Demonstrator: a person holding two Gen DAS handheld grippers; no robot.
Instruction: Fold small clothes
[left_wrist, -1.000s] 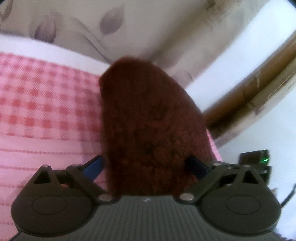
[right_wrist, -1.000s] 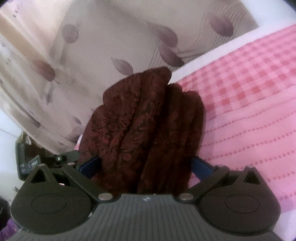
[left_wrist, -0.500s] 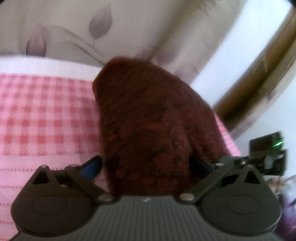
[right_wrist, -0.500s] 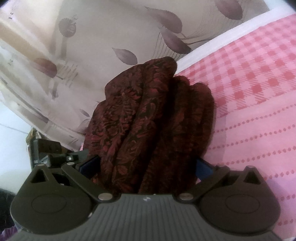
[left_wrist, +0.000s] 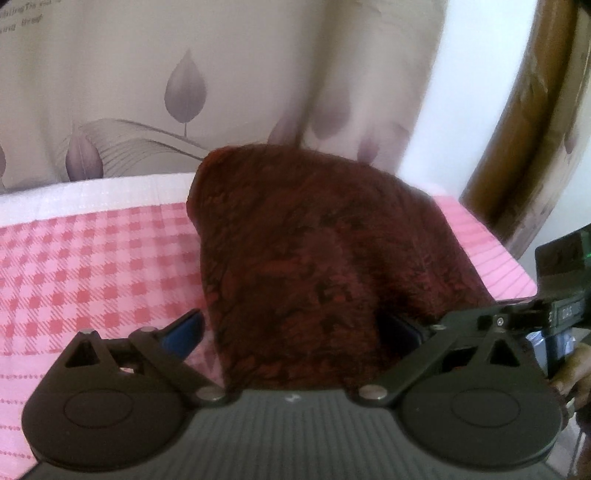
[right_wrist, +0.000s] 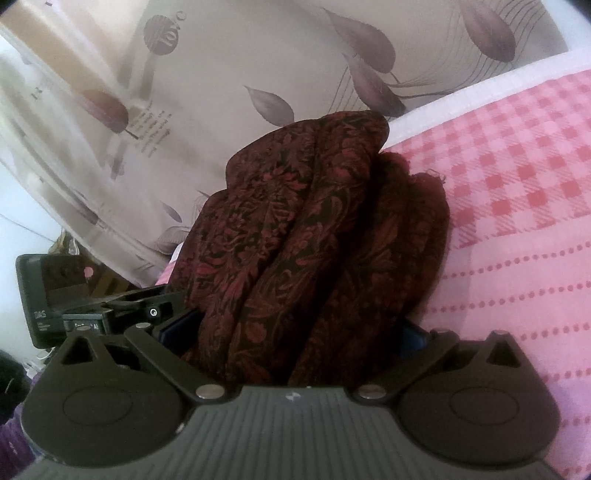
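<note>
Both grippers pinch the maroon cloth (right_wrist: 303, 240): the right gripper (right_wrist: 295, 332) holds bunched folds, and the left gripper (left_wrist: 291, 328) seems clamped on it too, though its view is blurred. The cloth hangs above the pink bedsheet (left_wrist: 92, 258), curtain (right_wrist: 258, 55) behind.

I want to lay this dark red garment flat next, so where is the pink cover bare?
Bare checked pink cover lies left of the dark red garment, bordered behind by the white edge strip. In the right view the dotted pink area is bare too. It is crowded where both hand-held grippers hold the bunched garment.
</note>
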